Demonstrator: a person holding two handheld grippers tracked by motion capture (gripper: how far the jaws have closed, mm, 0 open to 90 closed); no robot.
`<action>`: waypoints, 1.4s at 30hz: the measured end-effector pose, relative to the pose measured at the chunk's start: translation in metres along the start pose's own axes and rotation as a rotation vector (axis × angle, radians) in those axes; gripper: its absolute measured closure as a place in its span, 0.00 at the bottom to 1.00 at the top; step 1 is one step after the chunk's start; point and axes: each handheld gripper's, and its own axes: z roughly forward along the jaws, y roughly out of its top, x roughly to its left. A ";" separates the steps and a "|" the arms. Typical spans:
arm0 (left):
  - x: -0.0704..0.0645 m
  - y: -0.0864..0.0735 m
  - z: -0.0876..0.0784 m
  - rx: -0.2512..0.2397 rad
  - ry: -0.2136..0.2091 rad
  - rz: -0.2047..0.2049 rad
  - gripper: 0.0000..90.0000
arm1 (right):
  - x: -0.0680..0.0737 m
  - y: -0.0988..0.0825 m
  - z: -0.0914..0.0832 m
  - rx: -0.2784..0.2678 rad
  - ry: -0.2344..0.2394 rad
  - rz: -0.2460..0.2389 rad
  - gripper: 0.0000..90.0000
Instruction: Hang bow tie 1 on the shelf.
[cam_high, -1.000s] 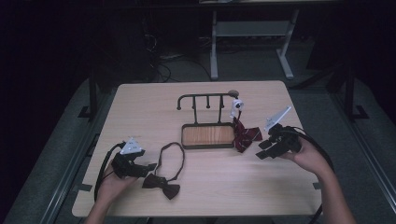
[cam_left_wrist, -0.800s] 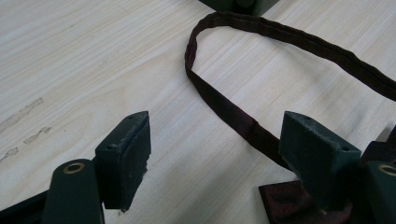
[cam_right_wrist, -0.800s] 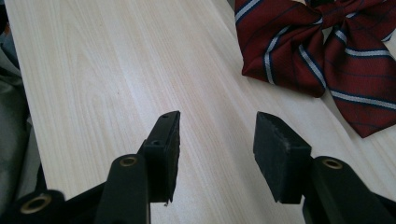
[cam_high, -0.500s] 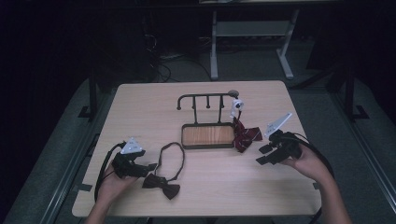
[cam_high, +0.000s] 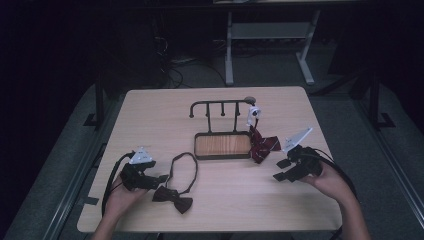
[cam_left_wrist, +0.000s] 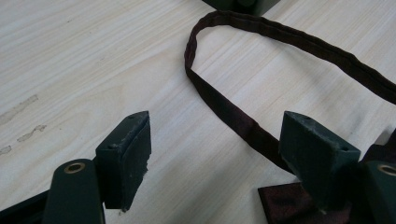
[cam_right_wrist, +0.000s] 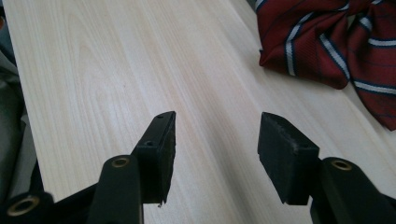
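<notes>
A dark bow tie (cam_high: 172, 196) with a looped strap (cam_high: 186, 162) lies flat on the table at front left. My left gripper (cam_high: 162, 178) rests just left of it, open. In the left gripper view the strap (cam_left_wrist: 280, 39) curves past the right jaw and no pad presses on it (cam_left_wrist: 219, 119). A red striped bow tie (cam_high: 261, 145) lies against the right end of the rack (cam_high: 220, 103), its white clasp (cam_high: 255, 113) up by the bar. My right gripper (cam_high: 280, 170) sits right of it, open; its jaws have just been opening with bare wood between them (cam_right_wrist: 215, 116). The red tie (cam_right_wrist: 327, 42) lies beyond them.
The black peg rack stands mid-table on a wooden base (cam_high: 222, 145). The light wooden table (cam_high: 150, 115) has dark floor all round, and a desk frame (cam_high: 230, 55) stands behind it. Cables trail from both grippers toward the near edge.
My right gripper has drawn back a little from the red tie toward the near edge, and its jaws stand wider. The left gripper and both ties have stayed put.
</notes>
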 end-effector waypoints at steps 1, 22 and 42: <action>0.000 0.000 0.000 -0.003 -0.007 -0.007 0.29 | 0.001 -0.001 0.001 0.002 -0.001 -0.003 0.51; -0.009 0.016 -0.002 -0.012 -0.014 0.034 0.34 | 0.010 -0.011 0.013 -0.017 0.005 0.021 0.45; 0.008 0.054 0.014 0.106 -0.048 0.059 0.59 | 0.014 -0.019 0.005 -0.069 -0.003 0.051 0.43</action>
